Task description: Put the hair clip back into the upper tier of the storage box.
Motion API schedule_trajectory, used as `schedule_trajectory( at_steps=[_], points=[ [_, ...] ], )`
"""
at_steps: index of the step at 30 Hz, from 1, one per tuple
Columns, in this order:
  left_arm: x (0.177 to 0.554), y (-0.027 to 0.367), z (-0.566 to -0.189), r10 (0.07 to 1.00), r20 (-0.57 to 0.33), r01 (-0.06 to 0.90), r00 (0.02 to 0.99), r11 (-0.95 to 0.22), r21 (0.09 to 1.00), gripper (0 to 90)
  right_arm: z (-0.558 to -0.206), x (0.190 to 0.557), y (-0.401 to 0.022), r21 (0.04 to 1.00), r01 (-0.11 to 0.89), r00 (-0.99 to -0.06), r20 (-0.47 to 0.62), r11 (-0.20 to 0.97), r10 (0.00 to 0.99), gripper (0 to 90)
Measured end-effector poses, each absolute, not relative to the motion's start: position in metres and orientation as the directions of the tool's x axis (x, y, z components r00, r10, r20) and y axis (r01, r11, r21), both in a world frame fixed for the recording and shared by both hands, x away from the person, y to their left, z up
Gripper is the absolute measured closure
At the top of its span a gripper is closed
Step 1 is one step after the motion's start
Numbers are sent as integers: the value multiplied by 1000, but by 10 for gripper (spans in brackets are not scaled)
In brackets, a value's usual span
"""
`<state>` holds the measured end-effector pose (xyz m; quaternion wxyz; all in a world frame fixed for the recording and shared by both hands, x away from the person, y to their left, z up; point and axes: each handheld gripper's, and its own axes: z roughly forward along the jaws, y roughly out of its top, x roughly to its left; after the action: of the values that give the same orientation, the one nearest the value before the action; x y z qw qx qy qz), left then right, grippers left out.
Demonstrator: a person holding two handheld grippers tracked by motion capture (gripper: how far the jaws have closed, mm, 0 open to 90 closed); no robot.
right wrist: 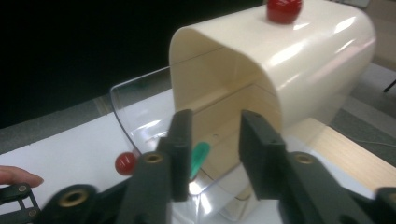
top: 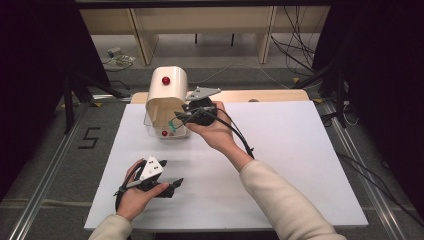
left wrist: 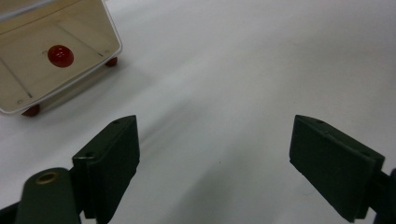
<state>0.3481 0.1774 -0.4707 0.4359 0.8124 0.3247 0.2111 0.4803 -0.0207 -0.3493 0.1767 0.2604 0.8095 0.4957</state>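
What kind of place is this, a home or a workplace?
Probably a lab or a workshop set up for recording. A white board covers the table, metal rails run along the floor, loose cables lie behind, and dark curtains close off the sides.

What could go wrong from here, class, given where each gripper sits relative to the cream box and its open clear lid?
1. The right gripper reaches at the mouth of the cream box; pushing further could shove the light-looking box along the white table.
2. Its jaws sit close to the clear lid, so they might knock or strain it.
3. The left gripper rests apart, open, so nothing steadies the box.
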Motion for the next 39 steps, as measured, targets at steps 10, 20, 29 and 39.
schedule_trajectory(
  at_steps=[10,20,29,39],
  points=[
    [348,178,-471,717,59,349,695,-408,844,159,-354,461,-79,890,291,-742,-21,350,670,313],
    [347,177,-471,720,58,350,692,-404,845,159,-372,437,-132,872,326,-730,-12,364,683,248],
    [347,177,-471,719,64,350,692,-411,842,159,-396,412,-173,854,360,-723,1,375,691,228],
    [347,177,-471,720,64,350,691,-410,842,159,-421,388,-207,841,395,-705,20,369,709,214]
  ],
)
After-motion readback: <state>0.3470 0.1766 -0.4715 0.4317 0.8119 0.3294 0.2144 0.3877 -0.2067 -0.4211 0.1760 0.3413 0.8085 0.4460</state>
